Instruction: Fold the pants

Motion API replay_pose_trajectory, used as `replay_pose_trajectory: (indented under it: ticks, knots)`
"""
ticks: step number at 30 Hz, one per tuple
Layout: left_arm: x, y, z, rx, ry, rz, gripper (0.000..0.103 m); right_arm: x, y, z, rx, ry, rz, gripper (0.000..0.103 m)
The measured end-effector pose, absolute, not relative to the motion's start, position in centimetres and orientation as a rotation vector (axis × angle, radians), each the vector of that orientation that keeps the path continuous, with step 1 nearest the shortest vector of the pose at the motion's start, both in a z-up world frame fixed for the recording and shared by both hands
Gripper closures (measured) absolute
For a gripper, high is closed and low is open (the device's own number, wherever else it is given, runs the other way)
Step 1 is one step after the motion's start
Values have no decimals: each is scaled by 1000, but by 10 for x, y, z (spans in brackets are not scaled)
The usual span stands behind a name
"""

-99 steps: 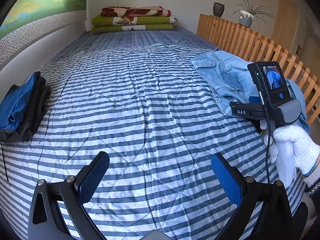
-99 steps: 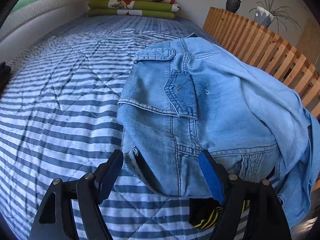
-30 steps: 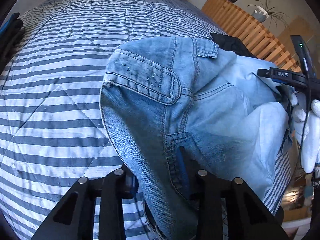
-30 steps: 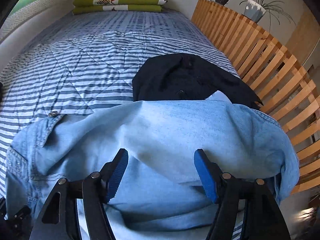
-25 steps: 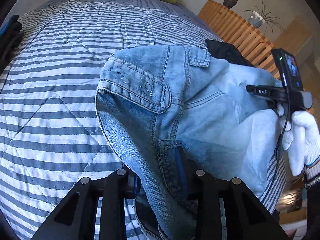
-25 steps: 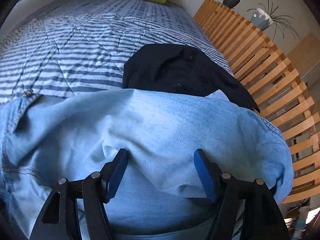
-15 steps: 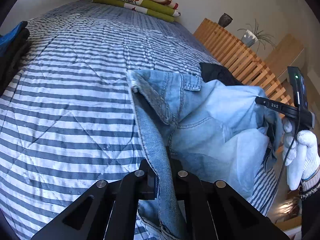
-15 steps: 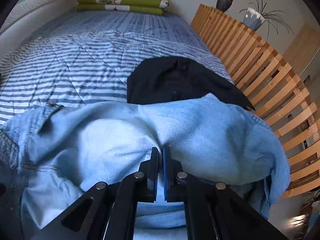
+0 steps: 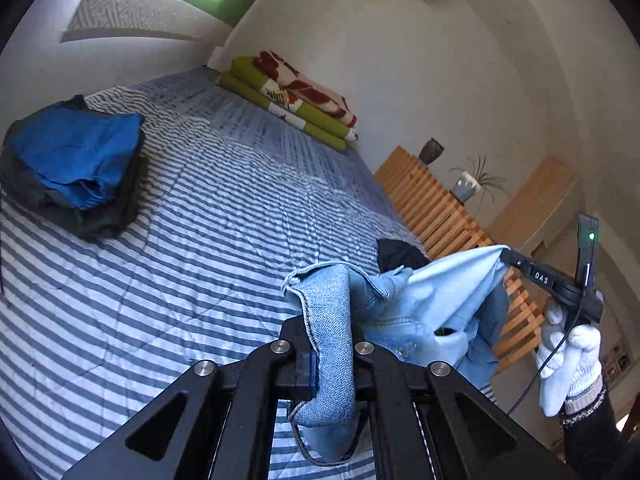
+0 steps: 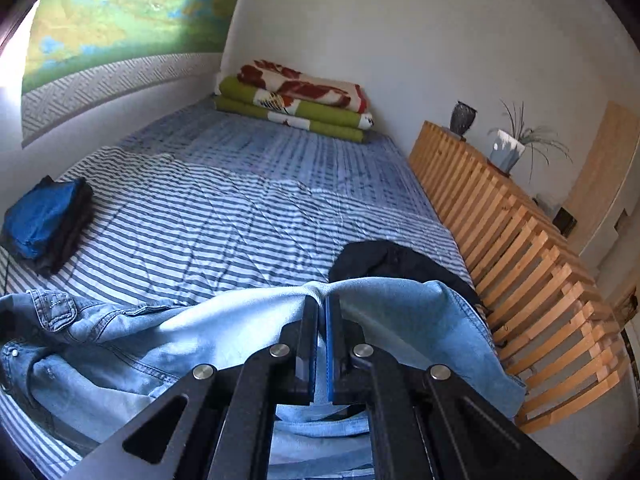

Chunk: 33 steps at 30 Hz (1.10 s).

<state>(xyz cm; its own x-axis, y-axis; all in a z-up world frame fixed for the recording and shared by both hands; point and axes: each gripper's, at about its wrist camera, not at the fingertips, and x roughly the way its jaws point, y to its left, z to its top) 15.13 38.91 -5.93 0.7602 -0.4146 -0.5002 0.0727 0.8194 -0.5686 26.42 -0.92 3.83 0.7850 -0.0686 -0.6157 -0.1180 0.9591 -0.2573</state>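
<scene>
Light blue denim pants [image 9: 420, 300] hang lifted above the striped bed [image 9: 200, 240], stretched between both grippers. My left gripper [image 9: 326, 344] is shut on a thick band of the denim, which folds over its fingers. My right gripper [image 10: 322, 308] is shut on a fold of the same pants [image 10: 180, 332]. In the left wrist view that right gripper [image 9: 506, 256] appears at the right, pinching a pale corner of the fabric, held by a white-gloved hand [image 9: 568, 364]. The rest of the pants sags below both grippers.
A black garment [image 10: 392, 260] lies on the bed near the wooden slatted rail [image 10: 520, 248]. A folded stack with a blue piece on top [image 9: 76, 164] sits at the left edge. Folded green and red blankets [image 10: 296, 100] lie by the far wall. A vase and a potted plant [image 10: 508, 148] stand behind the rail.
Both grippers closed on the denim and lifted it off the bed. The views tilted up, so the far wall and the folded stack at the left now show.
</scene>
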Motion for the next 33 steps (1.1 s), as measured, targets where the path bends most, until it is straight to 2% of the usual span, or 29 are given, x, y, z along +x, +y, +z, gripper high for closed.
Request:
replay_pose_trajectory:
  ticks: [5, 9, 11, 12, 13, 17, 19, 22, 28, 33]
  knots:
    - [79, 481, -14, -581, 511, -95, 100, 243, 63, 65, -320, 606, 214, 100]
    - [48, 543, 3, -513, 478, 93, 100, 261, 127, 48, -362, 641, 361, 99]
    - [61, 560, -7, -440, 598, 130, 96, 276, 152, 27, -415, 694, 374, 87]
    - [69, 565, -18, -398, 678, 149, 85, 281, 155, 17, -419, 704, 332, 71]
    - [74, 568, -29, -364, 733, 190, 77, 284, 156, 10, -418, 709, 316, 66]
    - [73, 572, -59, -336, 822, 213, 71, 275, 113, -15, -337, 790, 299, 64]
    - [65, 568, -68, -369, 825, 184, 62, 266, 72, -33, -293, 842, 256, 57]
    - [57, 557, -80, -370, 852, 171, 50, 252, 5, -72, -274, 927, 144, 54]
    - [42, 532, -110, -351, 953, 181, 45, 209, -90, -143, -229, 1053, 62, 54]
    - [16, 537, -133, -397, 1004, 248, 41, 179, -82, -169, -272, 1019, 166, 53]
